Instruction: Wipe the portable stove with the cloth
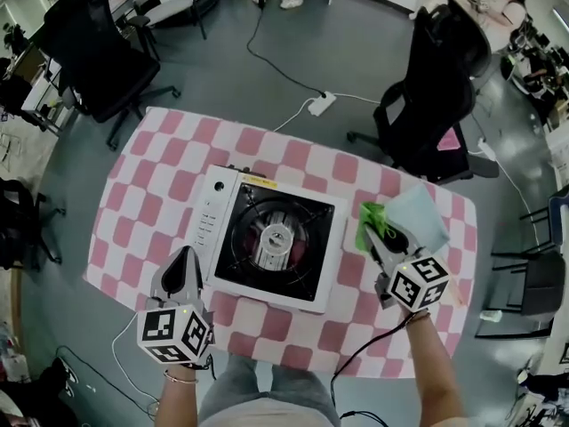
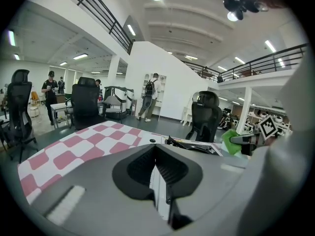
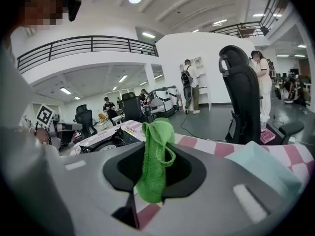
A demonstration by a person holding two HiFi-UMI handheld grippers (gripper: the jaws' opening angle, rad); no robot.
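Right gripper (image 3: pixel 155 173) clamped a thin fold of green cloth (image 3: pixel 156 149) just right of the portable stove (image 1: pixel 222 205); dragging could snag it on the burner grate (image 1: pixel 307 225) and pull it free. Left gripper (image 2: pixel 157 167) was closed, empty. Right gripper view showed the pinch; only head view showed cloth-to-stove position.

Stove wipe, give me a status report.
Left gripper shut, empty, at front-left of the stove. Right gripper shut on the green cloth, just right of the stove. Nothing between them.
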